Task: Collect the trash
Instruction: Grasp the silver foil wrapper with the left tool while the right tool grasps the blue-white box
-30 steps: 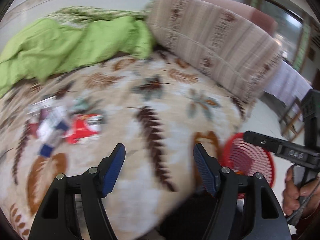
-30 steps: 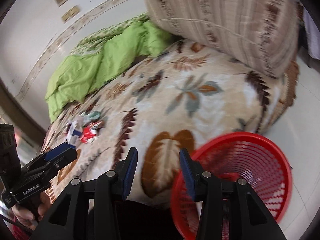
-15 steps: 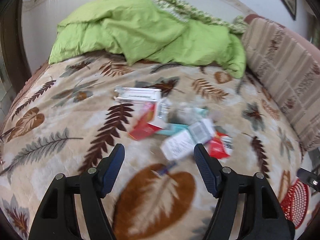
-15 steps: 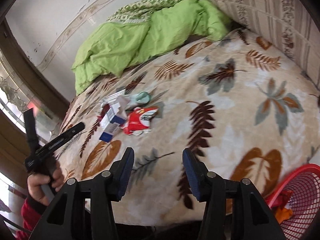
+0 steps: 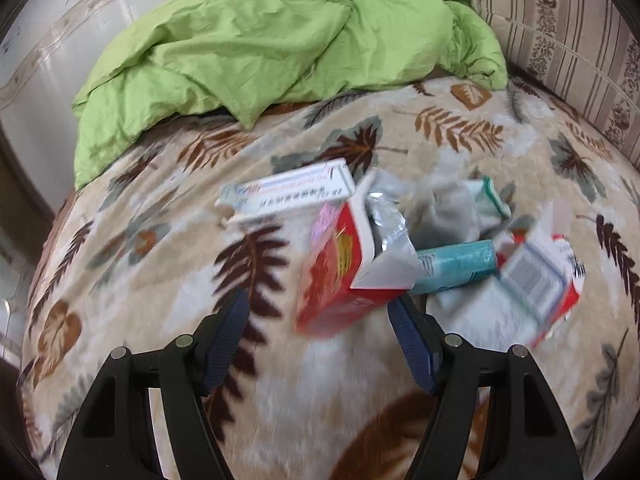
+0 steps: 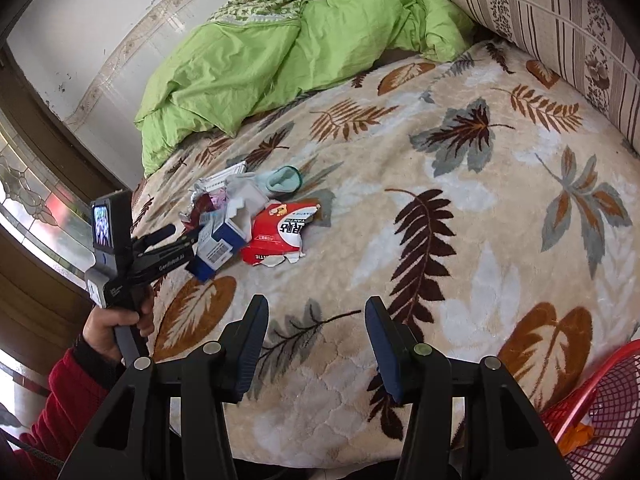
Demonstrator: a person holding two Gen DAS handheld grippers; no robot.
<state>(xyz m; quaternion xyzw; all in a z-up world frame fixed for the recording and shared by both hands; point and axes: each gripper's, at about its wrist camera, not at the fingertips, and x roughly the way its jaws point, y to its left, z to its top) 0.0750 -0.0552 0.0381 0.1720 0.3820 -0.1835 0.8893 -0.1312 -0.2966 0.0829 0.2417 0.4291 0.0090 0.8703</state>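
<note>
A pile of trash lies on the leaf-patterned blanket [image 5: 320, 392]: a red carton [image 5: 340, 276], a long white box [image 5: 288, 196], a teal tube [image 5: 456, 264], a foil wrapper [image 5: 388, 220] and a red-and-white box [image 5: 536, 280]. My left gripper [image 5: 318, 320] is open, and the red carton's near end sits just ahead of its fingertips without touching them. In the right wrist view the left gripper [image 6: 188, 242] reaches the pile's left side, beside a blue-and-white box [image 6: 220, 240] and a torn red pack [image 6: 280, 236]. My right gripper [image 6: 316, 320] hangs open and empty, short of the pile.
A red mesh basket [image 6: 600, 400] stands off the bed's edge at the lower right. A crumpled green quilt [image 6: 280, 52] lies at the back, with a striped pillow [image 6: 560, 20] to its right. A hand in a red sleeve [image 6: 116, 320] holds the left gripper. Bare blanket lies right of the pile.
Both views have swung left from the basket and pillow to the trash pile. The left gripper has closed in on the red carton. The right jaws stand slightly wider.
</note>
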